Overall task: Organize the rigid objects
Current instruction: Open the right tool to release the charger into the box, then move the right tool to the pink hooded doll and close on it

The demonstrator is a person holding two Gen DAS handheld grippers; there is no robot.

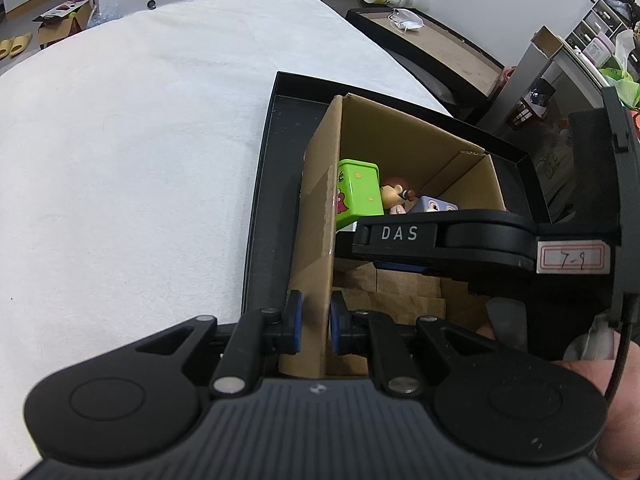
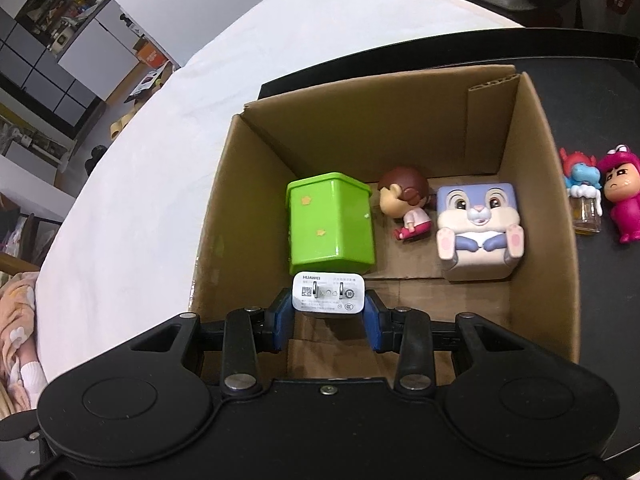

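An open cardboard box (image 2: 556,264) stands in a black tray (image 2: 600,80). In it lie a green tin (image 2: 330,224), a brown-haired doll (image 2: 406,200) and a bunny cube (image 2: 476,228). My right gripper (image 2: 328,316) is shut on a white charger (image 2: 328,294) and holds it over the box's near left part, just in front of the tin. My left gripper (image 1: 314,320) is shut on the box's left wall (image 1: 316,240). The right gripper's body (image 1: 440,244) crosses over the box in the left wrist view.
Two small figures, a blue-and-red one (image 2: 582,188) and a pink one (image 2: 624,196), stand on the tray right of the box. The tray rests on a white cloth-covered table (image 1: 140,140). A dark desk (image 1: 432,40) with a cup and a mask stands beyond.
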